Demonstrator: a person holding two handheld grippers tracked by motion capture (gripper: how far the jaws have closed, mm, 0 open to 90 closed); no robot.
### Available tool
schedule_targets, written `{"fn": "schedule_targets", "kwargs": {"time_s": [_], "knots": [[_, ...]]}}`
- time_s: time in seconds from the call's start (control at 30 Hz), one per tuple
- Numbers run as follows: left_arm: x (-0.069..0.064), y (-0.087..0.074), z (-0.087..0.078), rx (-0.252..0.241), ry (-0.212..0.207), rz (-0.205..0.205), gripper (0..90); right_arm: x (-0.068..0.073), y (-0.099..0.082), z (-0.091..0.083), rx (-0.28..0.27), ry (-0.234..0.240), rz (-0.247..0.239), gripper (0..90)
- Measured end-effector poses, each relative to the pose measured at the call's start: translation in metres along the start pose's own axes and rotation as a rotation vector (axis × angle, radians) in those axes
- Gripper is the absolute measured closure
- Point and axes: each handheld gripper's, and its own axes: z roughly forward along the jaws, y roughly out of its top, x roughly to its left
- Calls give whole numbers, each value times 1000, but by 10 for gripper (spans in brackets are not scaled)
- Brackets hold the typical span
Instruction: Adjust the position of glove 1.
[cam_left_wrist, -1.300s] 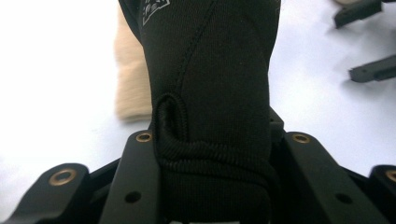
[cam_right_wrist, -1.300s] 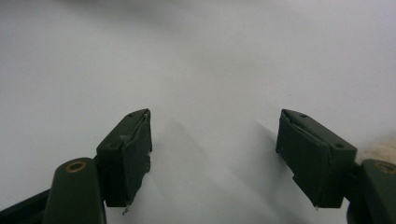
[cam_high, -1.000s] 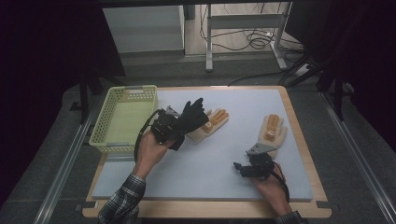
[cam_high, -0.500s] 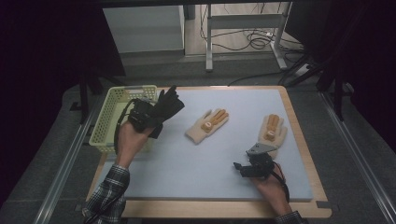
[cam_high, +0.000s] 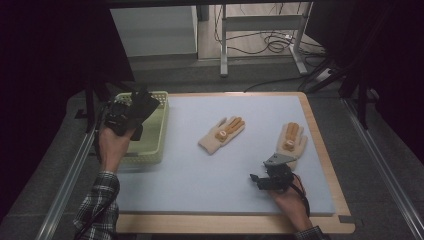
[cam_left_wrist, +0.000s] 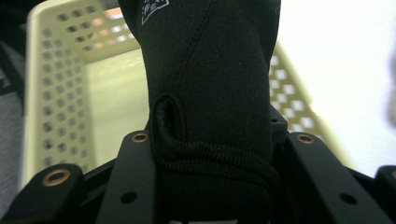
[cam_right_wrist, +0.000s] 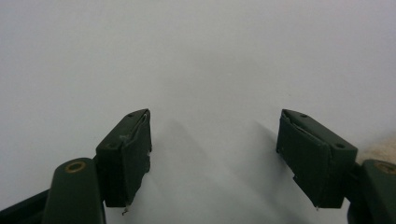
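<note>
My left gripper is closed on a black glove; the glove's cuff sits between the jaws. In the high view this gripper is at the left of the frame, over the pale green basket. My right gripper is wide open and holds nothing; it stays low over the blue mat of the bench, at lower right. Two beige gloves lie on the mat near the centre and right.
</note>
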Motion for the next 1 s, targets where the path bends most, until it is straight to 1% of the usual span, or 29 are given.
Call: {"fn": "schedule_targets", "kwargs": {"time_s": [0.17, 0.27, 0.33, 0.43, 0.5, 0.63, 0.73, 0.9, 0.93, 0.97, 1.0], "knots": [[18, -7, 12, 22, 33, -50, 609, 0, 0, 0, 0, 0, 1, 264], [25, -11, 20, 40, 53, -68, 611, 0, 0, 0, 0, 0, 1, 264], [31, -14, 27, 67, 70, -74, 611, 0, 0, 0, -1, 0, 0, 264], [36, -18, 34, 89, 76, -93, 615, 0, 0, 0, -1, 0, 0, 264], [39, -20, 38, 107, 86, -95, 618, 0, 0, 0, 0, 0, 0, 264], [42, -21, 48, 164, 97, -86, 619, 0, 0, 0, -1, 0, 0, 264], [42, -17, 55, 202, 108, -78, 619, 0, 0, 0, -1, 0, 0, 264], [44, -11, 65, 253, 121, -70, 610, 0, 0, 0, -1, 0, 0, 264], [45, -11, 66, 262, 122, -68, 600, 0, 0, 0, -1, 0, 0, 264], [45, -10, 68, 282, 129, -65, 585, 0, 0, 0, -1, 0, 0, 264], [45, -10, 70, 290, 134, -65, 541, 0, 0, 0, -1, 0, 0, 264]]}}
